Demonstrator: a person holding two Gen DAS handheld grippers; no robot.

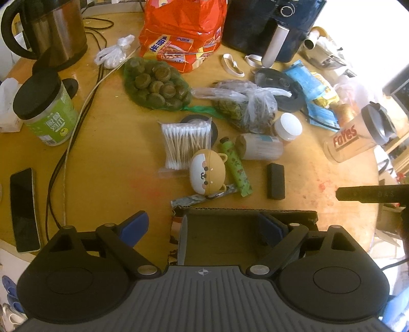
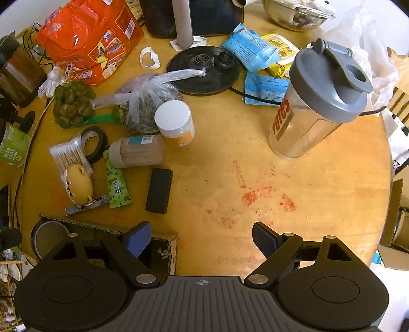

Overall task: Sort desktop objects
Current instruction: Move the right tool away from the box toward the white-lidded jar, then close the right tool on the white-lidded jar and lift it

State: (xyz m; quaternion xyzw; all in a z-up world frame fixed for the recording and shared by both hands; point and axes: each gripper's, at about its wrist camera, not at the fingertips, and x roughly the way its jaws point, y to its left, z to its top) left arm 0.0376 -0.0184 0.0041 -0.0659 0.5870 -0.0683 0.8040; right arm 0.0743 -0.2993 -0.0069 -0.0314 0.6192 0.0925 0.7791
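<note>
A cardboard box (image 1: 245, 213) sits at the table's near edge; it also shows in the right wrist view (image 2: 163, 236), with a tape roll (image 2: 48, 233) inside. My left gripper (image 1: 204, 227) is open and empty, its right finger over the box. My right gripper (image 2: 202, 237) is open and empty above bare table. Beyond the box lie a bear-shaped case (image 1: 208, 172), a green tube (image 1: 236, 167), a black block (image 1: 276, 181), a cotton swab pack (image 1: 185, 144), a toothpick jar (image 1: 259, 146) and a white-lidded jar (image 1: 288, 126).
A green-labelled jar (image 1: 48, 112), a kettle (image 1: 51, 30), a phone (image 1: 24, 209) and cables lie left. An orange snack bag (image 1: 181, 33), a green net bag (image 1: 156, 84), a clear plastic bag (image 1: 245, 104) and an air fryer (image 1: 276, 23) stand behind. A shaker bottle (image 2: 314, 102) stands right.
</note>
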